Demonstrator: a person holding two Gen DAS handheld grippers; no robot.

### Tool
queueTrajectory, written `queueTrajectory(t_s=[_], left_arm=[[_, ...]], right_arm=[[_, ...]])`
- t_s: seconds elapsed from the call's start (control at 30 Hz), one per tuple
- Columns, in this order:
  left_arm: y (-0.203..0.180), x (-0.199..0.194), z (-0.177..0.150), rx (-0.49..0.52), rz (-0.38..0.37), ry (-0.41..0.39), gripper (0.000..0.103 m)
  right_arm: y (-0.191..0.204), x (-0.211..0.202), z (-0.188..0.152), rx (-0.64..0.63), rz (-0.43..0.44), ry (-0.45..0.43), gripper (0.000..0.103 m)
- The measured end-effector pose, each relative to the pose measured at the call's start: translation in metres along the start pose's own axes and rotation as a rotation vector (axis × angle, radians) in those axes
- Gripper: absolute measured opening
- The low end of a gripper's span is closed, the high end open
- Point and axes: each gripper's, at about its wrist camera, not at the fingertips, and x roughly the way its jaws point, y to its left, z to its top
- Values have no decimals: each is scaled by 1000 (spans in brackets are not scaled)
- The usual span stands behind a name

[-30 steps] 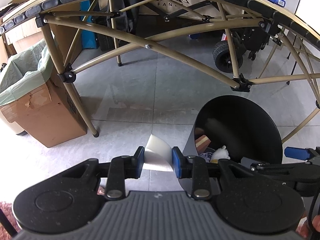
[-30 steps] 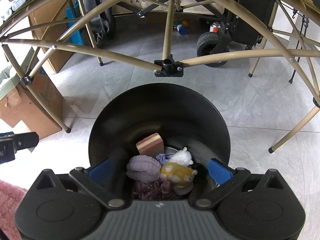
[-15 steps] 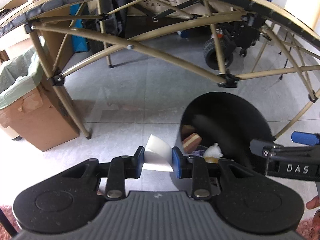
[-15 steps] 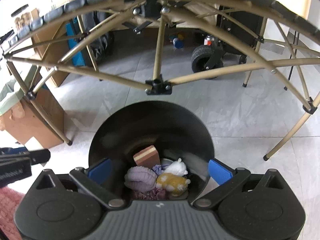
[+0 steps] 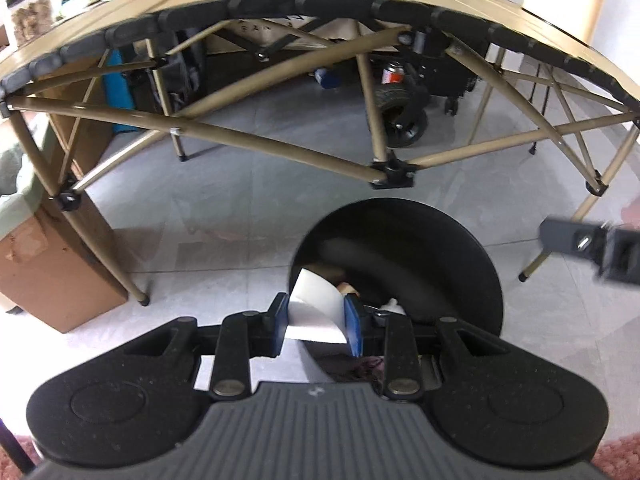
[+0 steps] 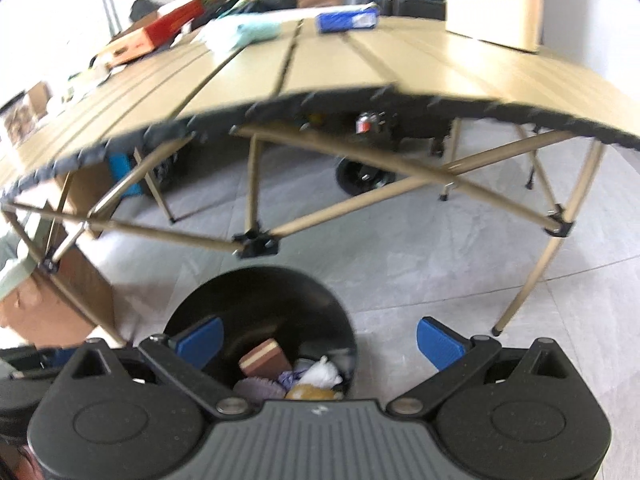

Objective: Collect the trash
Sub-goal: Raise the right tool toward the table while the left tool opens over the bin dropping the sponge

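Note:
A black round trash bin (image 5: 404, 240) stands on the grey floor under the table's edge. My left gripper (image 5: 316, 320) is shut on a curled white paper (image 5: 316, 308), held over the bin's left rim. In the right wrist view the bin (image 6: 260, 300) holds a brown block (image 6: 264, 358), a white wad (image 6: 322, 374) and several other soft scraps. My right gripper (image 6: 320, 340) stands open and empty above the bin's right side. It shows blurred at the right edge of the left wrist view (image 5: 588, 248).
A tan folding table (image 6: 360, 64) with crossed legs (image 5: 392, 176) spans the background, carrying boxes, a blue pack (image 6: 346, 18) and a pale cloth. A cardboard box (image 5: 48, 272) with a green liner stands left. A wheeled cart (image 5: 404, 120) sits under the table.
My left gripper carried the paper rightward, from beside the bin to over its rim. My right gripper rose and drew back, so the tabletop has come into its view.

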Motion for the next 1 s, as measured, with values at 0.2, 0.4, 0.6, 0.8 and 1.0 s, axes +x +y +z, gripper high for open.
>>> queueTrajectory(t_s=[0.2, 0.4, 0.6, 0.8, 1.0], left_arm=[[-22, 11, 2, 30, -5, 15, 30], [-47, 23, 9, 54, -26, 23, 30], [-69, 36, 10, 53, -60, 83, 30], [-81, 50, 13, 22, -68, 131, 30], [-84, 69, 12, -14, -46, 210, 30]], right_arm=[[-30, -20, 8, 68, -36, -44, 103], [-54, -27, 11, 125, -64, -59, 103], [-70, -26, 8, 171, -95, -51, 103], [-77, -25, 6, 193, -107, -50, 103], [-77, -21, 4, 199, -122, -37, 103]])
